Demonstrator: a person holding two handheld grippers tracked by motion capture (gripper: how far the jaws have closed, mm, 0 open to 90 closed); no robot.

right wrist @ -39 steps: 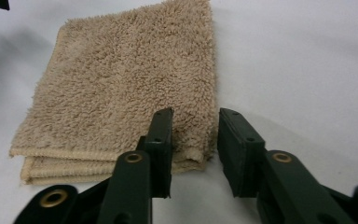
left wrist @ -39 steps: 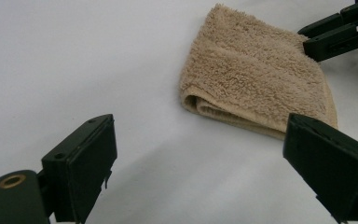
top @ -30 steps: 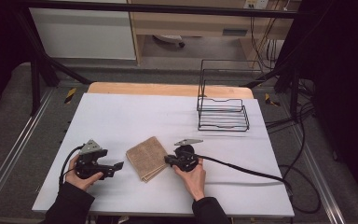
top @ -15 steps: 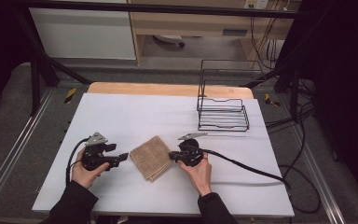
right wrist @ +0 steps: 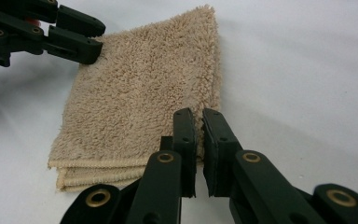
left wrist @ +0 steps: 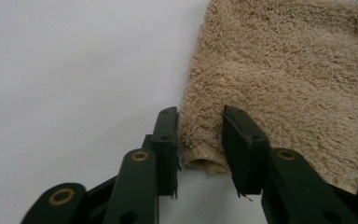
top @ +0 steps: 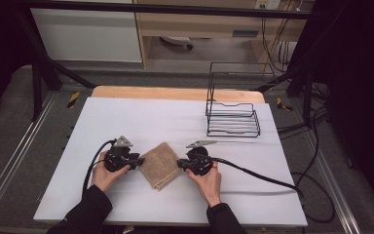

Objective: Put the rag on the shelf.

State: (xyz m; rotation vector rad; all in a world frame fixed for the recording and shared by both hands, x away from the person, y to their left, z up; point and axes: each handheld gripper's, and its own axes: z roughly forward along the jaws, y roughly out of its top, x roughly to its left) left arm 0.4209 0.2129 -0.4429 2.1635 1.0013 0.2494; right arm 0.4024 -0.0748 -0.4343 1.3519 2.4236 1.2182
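Nearest the table's front edge, two dark-sleeved forearms come in, each hand wrapped around a black tool. The left tool [top: 137,160] sits at the left corner of a folded tan towel [top: 161,165], and in the left gripper view its jaws stand partly open on either side of a thick folded corner of the towel [left wrist: 279,79], the cloth bulging between them and touching both inner faces. The right tool [top: 180,164] meets the towel's right corner; in the right gripper view [right wrist: 198,140] its jaws are drawn narrow, nearly together, at the towel's near edge, and whether any cloth is caught in that thin gap I cannot tell. That same view shows the towel [right wrist: 140,88] lying flat in several layers, its hemmed edges stacked at the near side, with the left tool [right wrist: 86,39] at the far corner.

The towel lies on the white tabletop [top: 141,117], near its front and roughly centred between the hands. A black cable [top: 263,178] trails off to the right. Farther back, right of centre, a black wire rack [top: 233,114] stands upright, well apart from the towel.
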